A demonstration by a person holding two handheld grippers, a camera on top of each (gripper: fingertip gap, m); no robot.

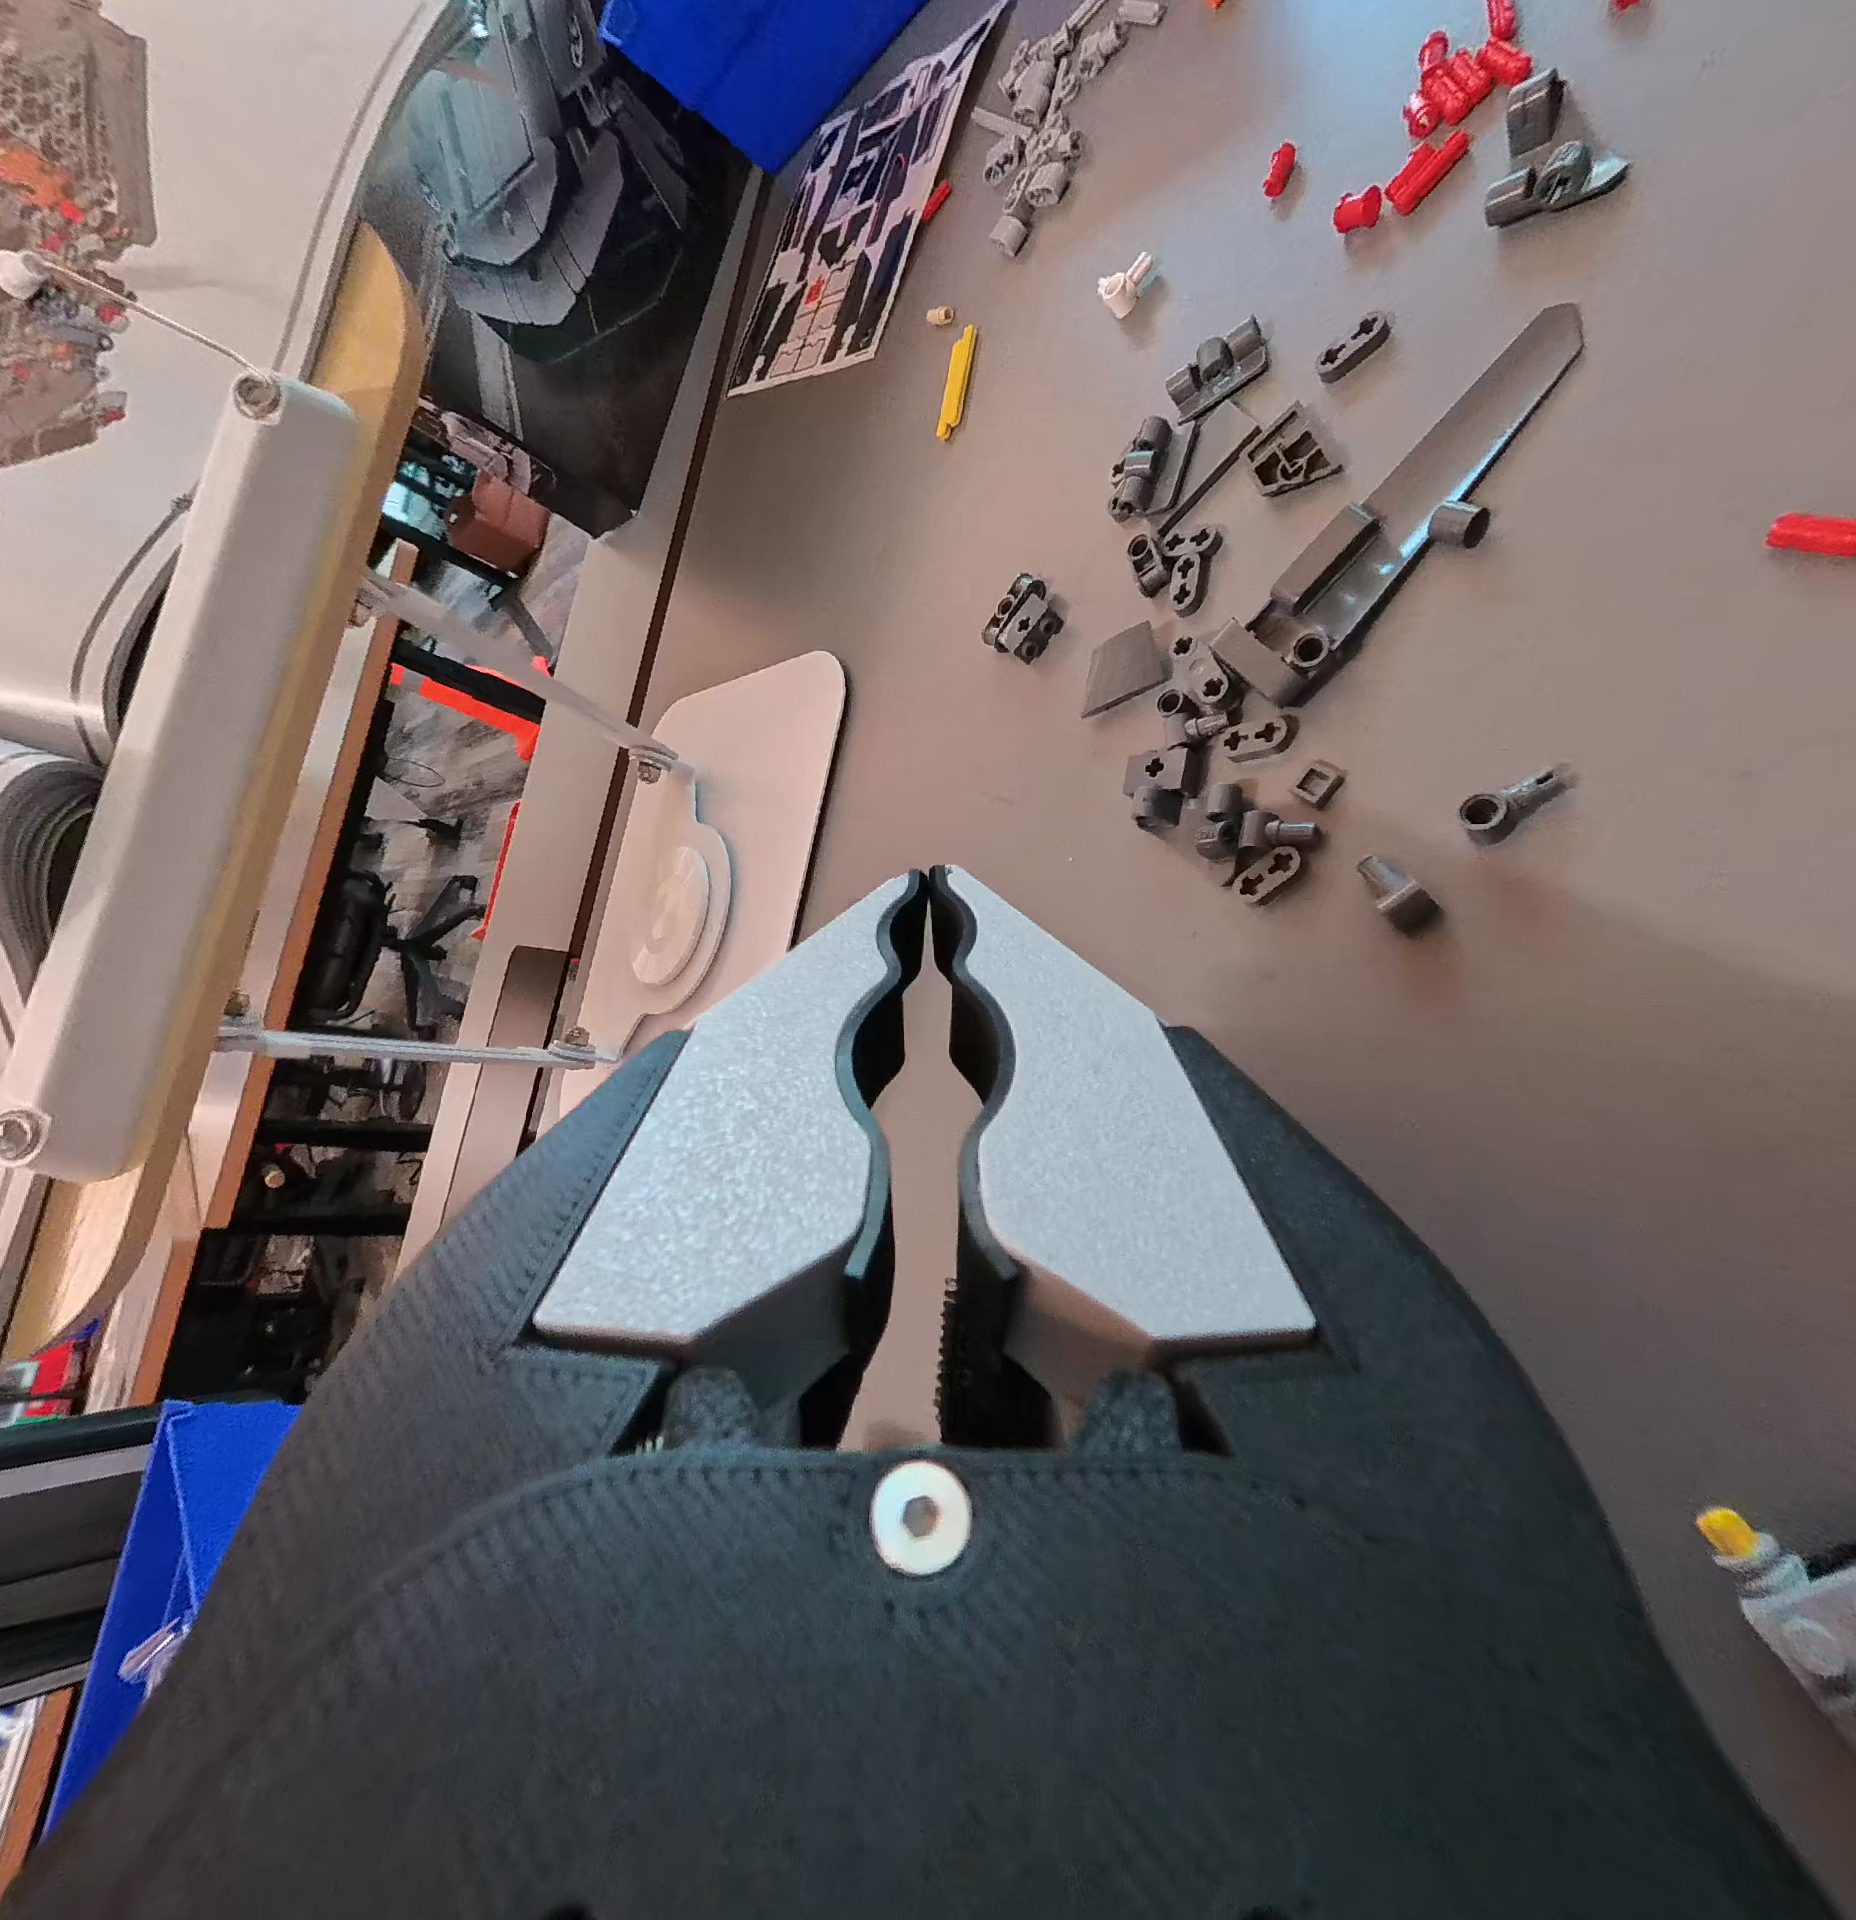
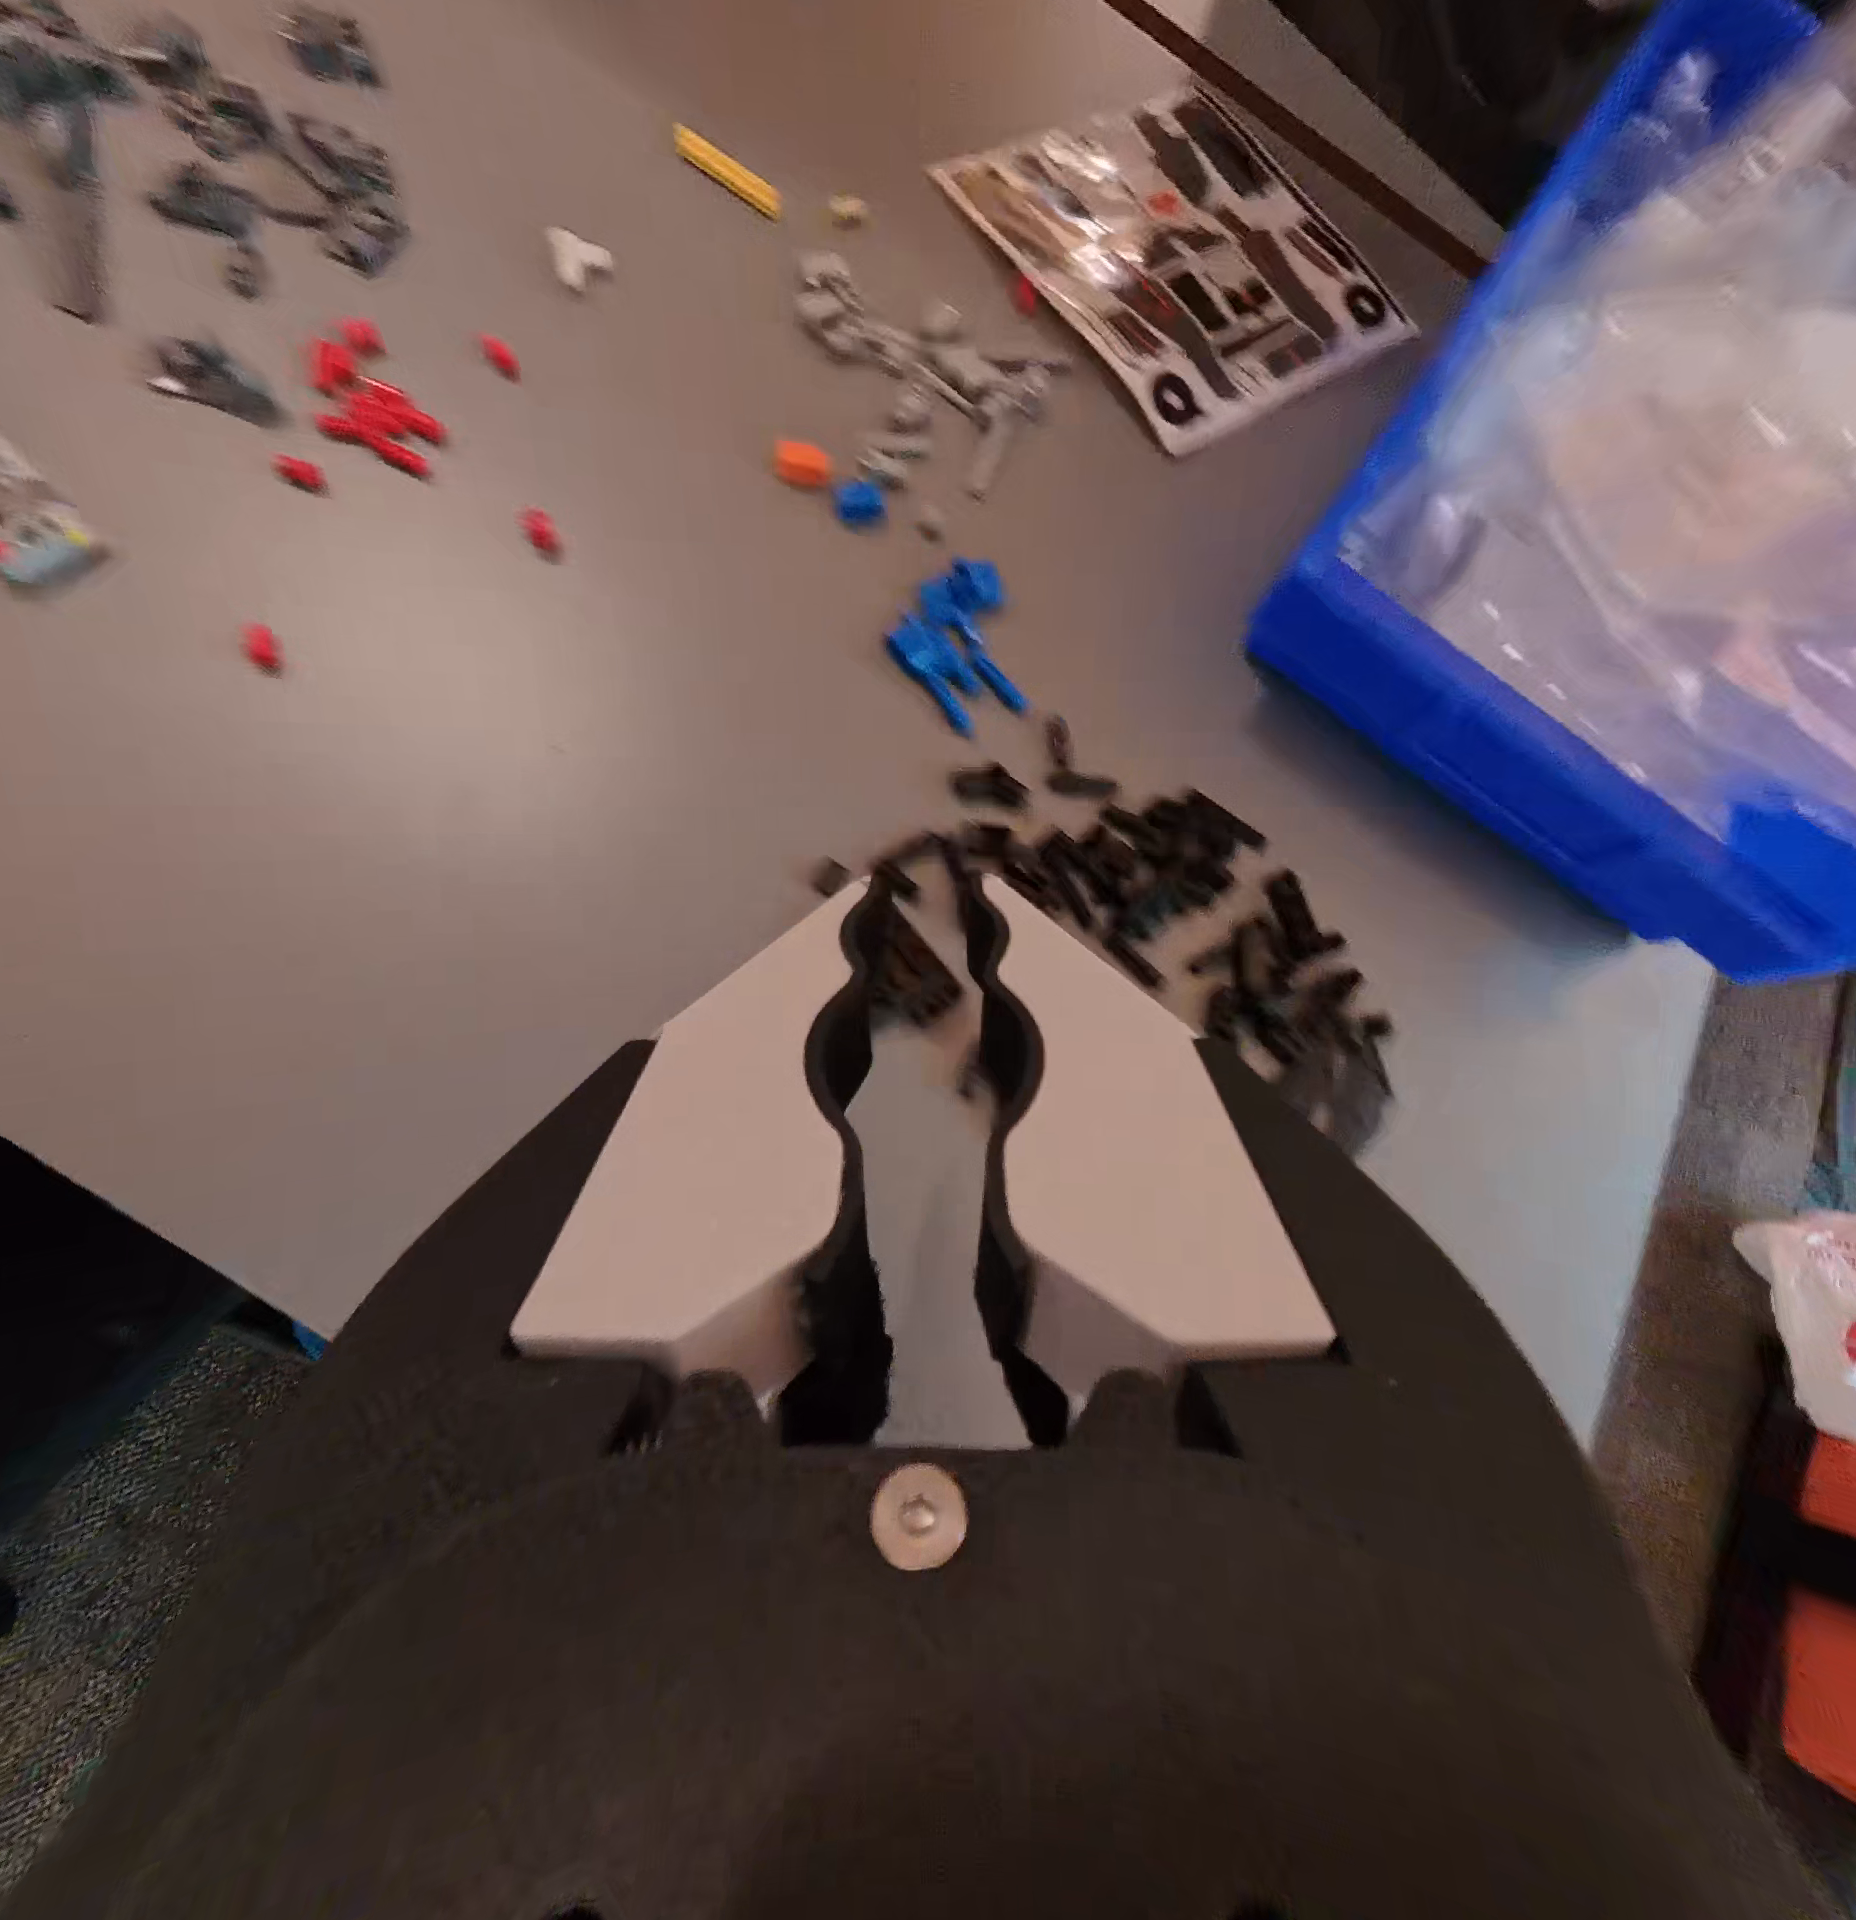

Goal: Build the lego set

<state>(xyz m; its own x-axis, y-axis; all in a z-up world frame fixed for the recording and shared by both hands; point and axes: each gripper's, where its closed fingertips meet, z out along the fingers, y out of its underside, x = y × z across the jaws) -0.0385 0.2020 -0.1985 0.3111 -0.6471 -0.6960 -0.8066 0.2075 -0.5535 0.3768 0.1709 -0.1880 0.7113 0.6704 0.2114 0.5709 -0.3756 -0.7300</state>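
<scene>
Two tools are held over a grey desk [image 1: 1319,1143] strewn with small plastic building pieces. The left tool [image 1: 929,883] is seen shut on nothing, its tips meeting above bare desk, with a scatter of dark grey plastic connector pieces [image 1: 1204,727] lying ahead and to its right. The right tool [image 2: 919,894] is seen slightly parted over a blurred heap of small black plastic pieces [image 2: 1142,883], some lying between its fingers; whether one is gripped cannot be told. A blue plastic bin [image 2: 1526,727] stands further to its right.
</scene>
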